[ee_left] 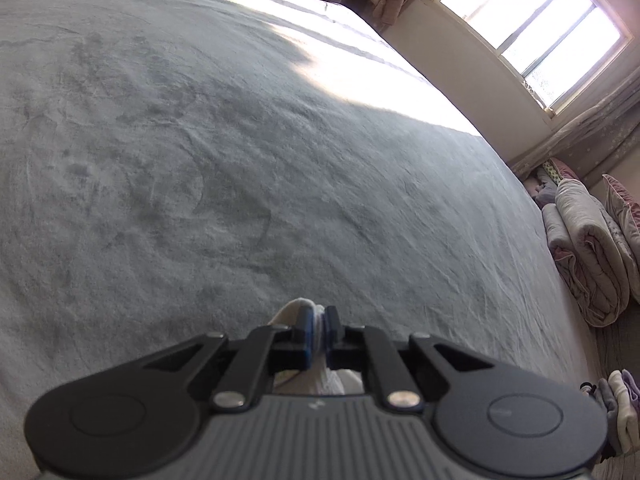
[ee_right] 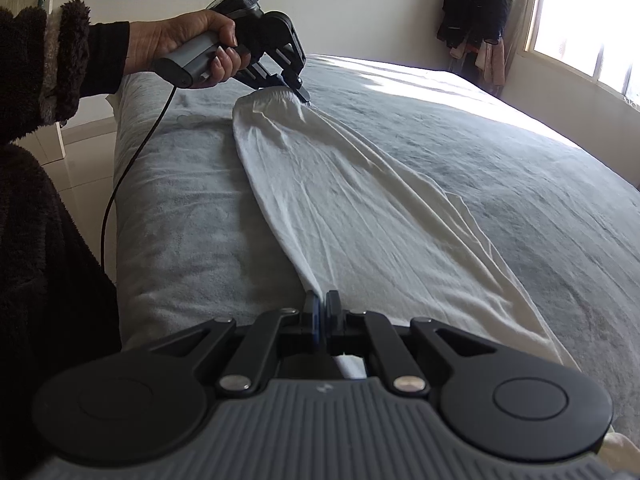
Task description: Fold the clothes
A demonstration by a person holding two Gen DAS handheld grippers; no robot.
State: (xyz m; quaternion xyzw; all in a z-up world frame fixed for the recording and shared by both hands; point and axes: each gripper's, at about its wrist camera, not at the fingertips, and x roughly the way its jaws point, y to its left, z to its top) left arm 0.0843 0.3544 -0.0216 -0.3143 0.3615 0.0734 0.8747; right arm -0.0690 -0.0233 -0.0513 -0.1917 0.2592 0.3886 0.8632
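A white garment (ee_right: pixel 360 208) lies stretched lengthwise on a grey bed cover (ee_right: pixel 520 184). My right gripper (ee_right: pixel 323 304) is shut on the near end of the cloth, which bunches between the blue pads. At the far end a hand holds my left gripper (ee_right: pixel 305 98), its fingers pinching the gathered cloth there. In the left wrist view that gripper (ee_left: pixel 318 318) is shut on a fold of the white garment (ee_left: pixel 292 310), which shows between and below its pads. Most of the garment is hidden from that view.
The grey bed cover (ee_left: pixel 240 160) spreads wide, sunlit at the far side. A window (ee_left: pixel 536 28) is at the right. Rolled quilts (ee_left: pixel 588 248) and a small stack of folded clothes (ee_left: pixel 620 404) lie beside the bed. Dark clothes (ee_right: pixel 476 8) hang in the corner. A sleeve (ee_right: pixel 40 64) is at left.
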